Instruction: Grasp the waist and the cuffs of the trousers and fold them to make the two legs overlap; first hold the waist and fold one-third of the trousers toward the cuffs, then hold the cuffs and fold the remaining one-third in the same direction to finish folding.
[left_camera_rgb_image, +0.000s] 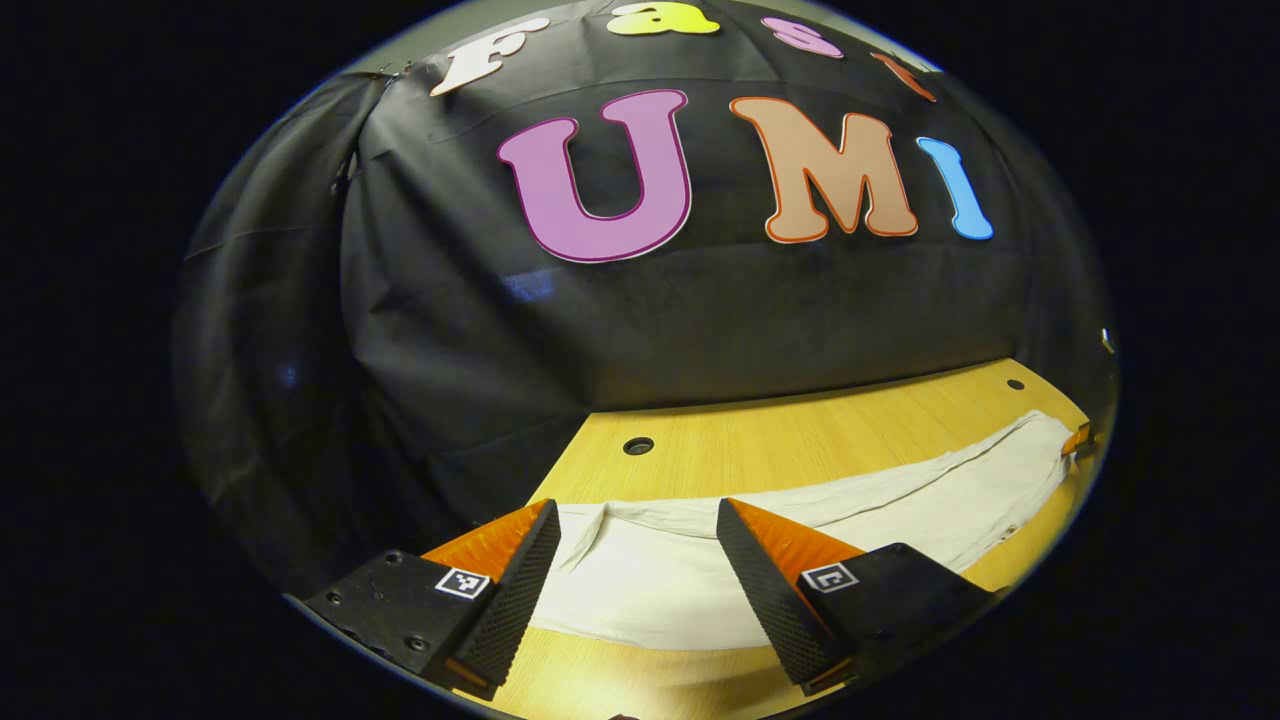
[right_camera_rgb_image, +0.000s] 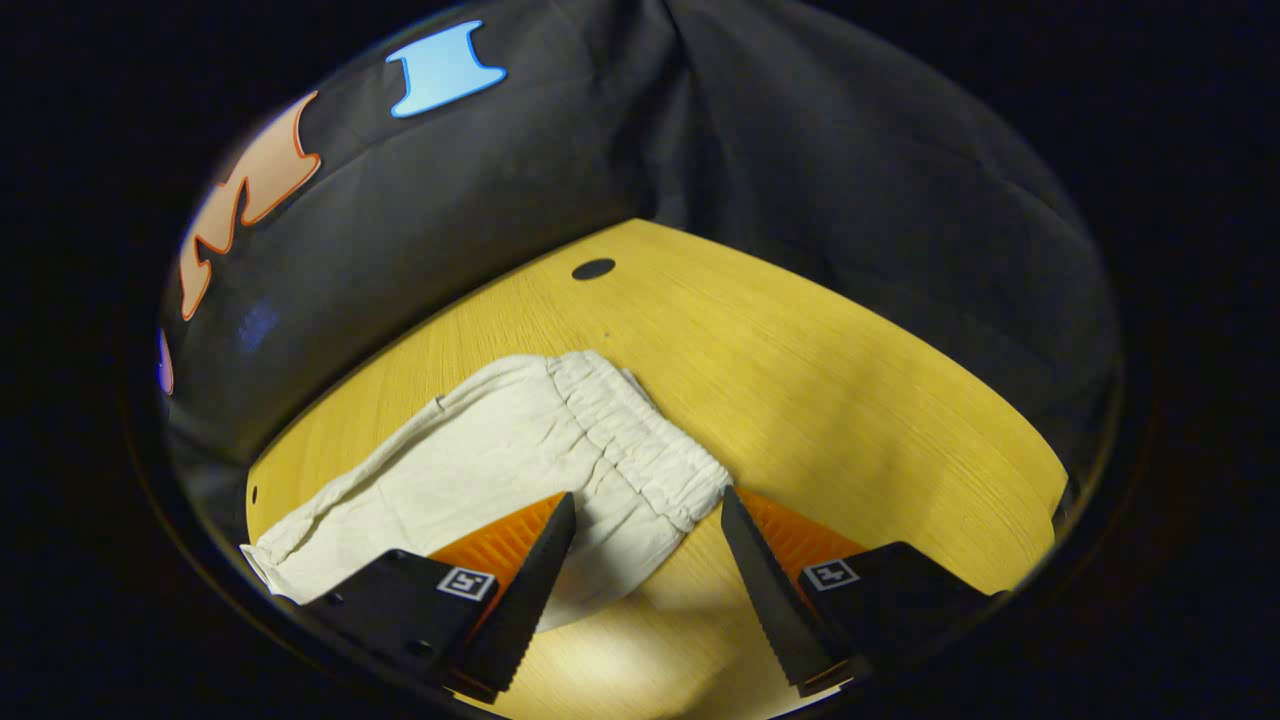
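In the left gripper view, the left gripper (left_camera_rgb_image: 638, 520) hangs just above the table with its two fingers spread wide and nothing between them; right beyond the tips lies the cuff end of the cream-white cotton trousers (left_camera_rgb_image: 700, 570), flat on the yellow wood-grain table (left_camera_rgb_image: 780, 440), stretching away to the right. Farther off, a round dark hole (left_camera_rgb_image: 638, 446) sits in the tabletop. In the right gripper view, the right gripper (right_camera_rgb_image: 648, 510) is likewise wide apart and empty, poised over the gathered elastic waistband (right_camera_rgb_image: 640, 445), with another dark hole (right_camera_rgb_image: 593, 269) beyond.
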